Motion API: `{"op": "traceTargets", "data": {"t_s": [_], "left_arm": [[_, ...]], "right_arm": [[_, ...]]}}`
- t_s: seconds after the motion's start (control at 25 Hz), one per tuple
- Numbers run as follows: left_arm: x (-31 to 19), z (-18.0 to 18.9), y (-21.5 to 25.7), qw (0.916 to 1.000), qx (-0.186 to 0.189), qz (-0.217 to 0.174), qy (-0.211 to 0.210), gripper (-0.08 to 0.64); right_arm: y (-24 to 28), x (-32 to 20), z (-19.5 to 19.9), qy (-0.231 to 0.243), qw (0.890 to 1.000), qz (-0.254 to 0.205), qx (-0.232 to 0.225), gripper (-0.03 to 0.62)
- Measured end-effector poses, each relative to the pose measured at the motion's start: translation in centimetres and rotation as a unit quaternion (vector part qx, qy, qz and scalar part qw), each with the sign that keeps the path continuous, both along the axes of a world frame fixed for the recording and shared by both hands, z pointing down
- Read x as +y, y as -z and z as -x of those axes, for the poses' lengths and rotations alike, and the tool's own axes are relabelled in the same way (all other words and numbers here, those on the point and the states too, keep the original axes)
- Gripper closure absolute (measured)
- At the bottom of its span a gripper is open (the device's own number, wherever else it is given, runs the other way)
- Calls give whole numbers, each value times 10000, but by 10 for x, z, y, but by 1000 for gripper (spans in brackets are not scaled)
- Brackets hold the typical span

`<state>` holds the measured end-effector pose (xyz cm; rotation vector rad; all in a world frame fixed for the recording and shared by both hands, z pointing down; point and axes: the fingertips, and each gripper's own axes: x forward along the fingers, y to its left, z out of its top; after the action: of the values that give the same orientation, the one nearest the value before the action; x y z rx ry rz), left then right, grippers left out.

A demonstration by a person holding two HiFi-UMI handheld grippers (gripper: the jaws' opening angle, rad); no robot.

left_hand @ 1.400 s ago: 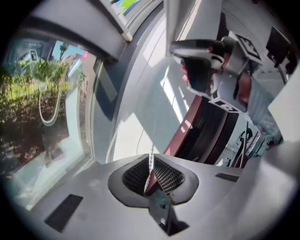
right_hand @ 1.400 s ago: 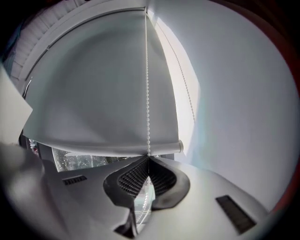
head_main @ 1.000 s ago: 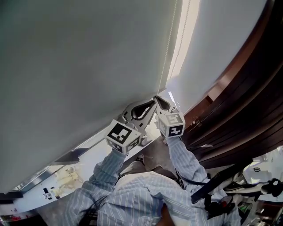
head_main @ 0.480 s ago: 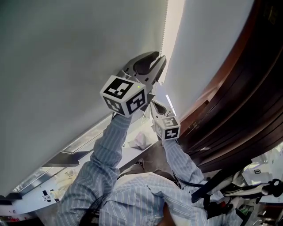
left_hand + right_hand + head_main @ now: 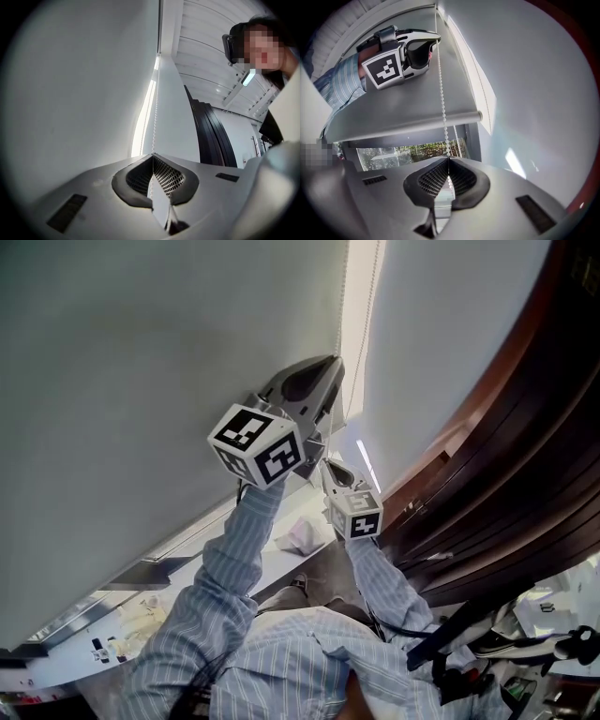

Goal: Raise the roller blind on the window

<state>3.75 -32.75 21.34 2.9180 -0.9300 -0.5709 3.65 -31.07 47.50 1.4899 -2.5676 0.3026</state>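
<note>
The grey roller blind (image 5: 141, 371) covers most of the window; its bottom bar (image 5: 417, 124) hangs above a strip of glass (image 5: 412, 152). A white bead chain (image 5: 440, 84) runs down the blind's right edge, also seen as the chain (image 5: 156, 93) and the chain (image 5: 342, 296). My left gripper (image 5: 330, 367) is raised high and shut on the chain (image 5: 153, 155); the right gripper view shows the left gripper (image 5: 437, 35) from below. Lower down, my right gripper (image 5: 449, 158) is shut on the same chain, and the left marker cube partly hides the right gripper (image 5: 334, 472).
A white wall (image 5: 441, 334) stands right of the blind, with dark wood panelling (image 5: 506, 427) beyond it. The window sill (image 5: 187, 563) carries small items and a crumpled white cloth (image 5: 298, 535). Bags and gear (image 5: 553, 615) lie at the lower right.
My left gripper has risen along the chain from beside the right gripper to well above it, then held still. The right gripper has stayed where it was.
</note>
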Motion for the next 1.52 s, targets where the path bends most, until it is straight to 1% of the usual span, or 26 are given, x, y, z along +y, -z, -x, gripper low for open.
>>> {"op": "traceTargets", "data": {"t_s": [0.08, 0.16, 0.2, 0.28, 0.36, 0.4, 0.44, 0.48, 0.52, 0.6, 0.64, 0.68, 0.76, 0.8, 0.84, 0.88, 0.96, 1.04, 1.08, 1.16, 1.24, 1.36, 1.4, 1.44, 1.48, 1.52], "left_arm": [[-5, -1, -21, 9997, -123, 206, 13, 554], [-9, -2, -54, 9981, -362, 487, 98, 555], [-10, -1, -76, 9963, -512, 680, 150, 555], [-10, 0, -128, 9895, -772, 1210, 173, 555], [-7, 0, -183, 9793, -980, 1762, 159, 555], [-6, 1, -208, 9743, -1085, 1967, 181, 555], [-5, 2, -230, 9700, -1173, 2119, 217, 555], [-4, 4, -246, 9669, -1222, 2225, 256, 555], [-4, 5, -256, 9651, -1235, 2290, 293, 555], [-6, 9, -260, 9631, -1242, 2365, 340, 555], [-7, 10, -260, 9619, -1266, 2399, 340, 555], [-8, 11, -259, 9609, -1295, 2424, 332, 555], [-9, 14, -261, 9604, -1316, 2437, 311, 555], [-8, 15, -262, 9607, -1298, 2434, 297, 555], [-6, 14, -263, 9614, -1265, 2429, 280, 555], [-3, 14, -263, 9621, -1227, 2421, 262, 555], [1, 10, -262, 9635, -1167, 2399, 213, 555], [4, 4, -262, 9641, -1150, 2387, 146, 555], [5, 1, -261, 9641, -1158, 2387, 112, 555], [6, -5, -262, 9640, -1164, 2389, 49, 555], [7, -7, -261, 9639, -1164, 2396, 6, 555], [11, -7, -261, 9634, -1191, 2401, -23, 555], [12, -8, -261, 9634, -1185, 2404, -26, 555], [13, -8, -260, 9634, -1169, 2413, -24, 555], [14, -8, -260, 9632, -1145, 2430, -24, 555], [15, -8, -260, 9631, -1119, 2450, -30, 555]], "right_arm": [[-35, 1, 0, 48, 9994, 332, 1, 588], [-76, 6, -1, 65, 9959, 892, -109, 586], [-98, 11, -3, 41, 9923, 1228, -177, 588], [-144, 25, -9, -45, 9816, 1899, -187, 588], [-191, 43, -17, -97, 9689, 2473, -24, 586], [-213, 52, -22, -107, 9629, 2695, 106, 586], [-232, 59, -26, -97, 9580, 2854, 248, 586], [-245, 65, -27, -50, 9554, 2925, 394, 588], [-252, 69, -27, 38, 9552, 2906, 553, 586], [-247, 74, -24, 312, 9583, 2697, 894, 586], [-235, 74, -23, 445, 9623, 2491, 996, 584], [-214, 70, -22, 533, 9694, 2188, 979, 583], [-149, 58, -22, 561, 9865, 1409, 615, 575], [-106, 52, -22, 566, 9931, 971, 349, 554], [-58, 48, -21, 607, 9969, 500, 73, 530], [-7, 46, -19, 685, 9975, 8, -170, 525], [92, 45, -14, 873, 9907, -953, -414, 522], [169, 41, -10, 1044, 9793, -1691, -393, 520], [198, 37, -8, 1129, 9743, -1916, -367, 515], [239, 26, -3, 1253, 9685, -2119, -374, 500], [263, 11, 1, 1275, 9674, -2153, -377, 499], [275, -10, 7, 1199, 9697, -2118, -224, 499], [275, -14, 8, 1215, 9699, -2098, -235, 499], [276, -15, 8, 1238, 9697, -2080, -321, 506], [276, -14, 7, 1246, 9692, -2068, -480, 574], [276, -12, 5, 1219, 9683, -2071, -682, 574]]}}
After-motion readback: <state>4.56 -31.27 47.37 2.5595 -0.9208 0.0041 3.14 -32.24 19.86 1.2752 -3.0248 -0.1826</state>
